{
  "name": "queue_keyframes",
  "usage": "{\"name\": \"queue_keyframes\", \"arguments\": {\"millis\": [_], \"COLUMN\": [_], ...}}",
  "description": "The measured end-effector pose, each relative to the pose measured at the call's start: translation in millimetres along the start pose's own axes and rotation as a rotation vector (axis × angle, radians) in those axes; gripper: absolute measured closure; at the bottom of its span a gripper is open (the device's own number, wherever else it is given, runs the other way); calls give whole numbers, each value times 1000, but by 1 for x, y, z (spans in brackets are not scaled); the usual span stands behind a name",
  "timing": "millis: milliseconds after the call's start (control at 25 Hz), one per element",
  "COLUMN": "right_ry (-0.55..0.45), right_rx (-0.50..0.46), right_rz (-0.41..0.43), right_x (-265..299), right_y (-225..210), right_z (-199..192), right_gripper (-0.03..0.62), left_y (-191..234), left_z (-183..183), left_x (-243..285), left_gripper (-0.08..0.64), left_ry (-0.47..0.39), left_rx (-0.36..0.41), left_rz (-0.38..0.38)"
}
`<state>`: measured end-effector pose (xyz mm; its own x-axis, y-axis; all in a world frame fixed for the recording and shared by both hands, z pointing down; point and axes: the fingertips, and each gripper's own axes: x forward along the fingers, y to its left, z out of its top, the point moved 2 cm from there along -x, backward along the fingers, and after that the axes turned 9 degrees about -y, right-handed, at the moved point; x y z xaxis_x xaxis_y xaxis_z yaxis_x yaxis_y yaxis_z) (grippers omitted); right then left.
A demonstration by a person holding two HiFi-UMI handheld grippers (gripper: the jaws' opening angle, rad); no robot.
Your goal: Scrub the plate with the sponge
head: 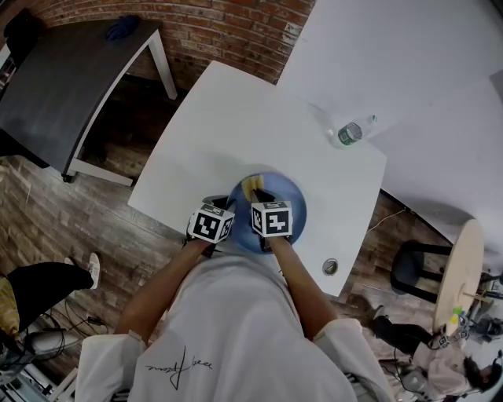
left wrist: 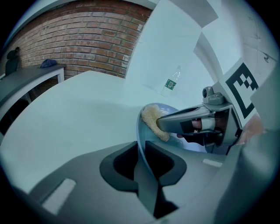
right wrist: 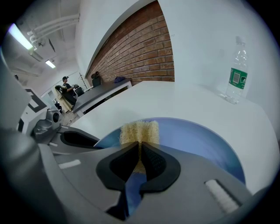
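We see a blue plate (head: 292, 198) on a white surface (head: 236, 118), with a pale yellow sponge (right wrist: 139, 131) against it. The left claw (left wrist: 142, 153) and right claw (right wrist: 140, 153) are grey with black pads, and their cubes (head: 271, 218) carry black-and-white square markers. The clear bottle (head: 351, 131) wears a green label, and the wall (head: 236, 23) is red brick.

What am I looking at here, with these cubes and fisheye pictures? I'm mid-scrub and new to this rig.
A person holds a two-jaw gripper in each hand; the patterned cubes are part of them. One picture looks down from the person's head; the other two ride on the grippers. On the white table sit a blue plate and a bottle. The left gripper clamps the plate's rim; the right gripper pinches the sponge on the plate.
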<state>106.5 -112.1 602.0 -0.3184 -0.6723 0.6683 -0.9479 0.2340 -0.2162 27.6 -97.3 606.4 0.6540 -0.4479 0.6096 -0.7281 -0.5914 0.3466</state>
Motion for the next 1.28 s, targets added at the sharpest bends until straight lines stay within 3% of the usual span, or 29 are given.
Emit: {"name": "queue_keyframes", "arguments": {"millis": [1280], "right_ry": [120], "right_rx": [-1], "right_rz": [165], "right_x": [-13], "right_y": [30], "right_z": [-24], "right_gripper": [566], "left_y": [-2], "left_z": [-1], "left_x": [1], "left_gripper": [489], "left_ry": [-11], "left_rx": [23], "left_rz": [11]}}
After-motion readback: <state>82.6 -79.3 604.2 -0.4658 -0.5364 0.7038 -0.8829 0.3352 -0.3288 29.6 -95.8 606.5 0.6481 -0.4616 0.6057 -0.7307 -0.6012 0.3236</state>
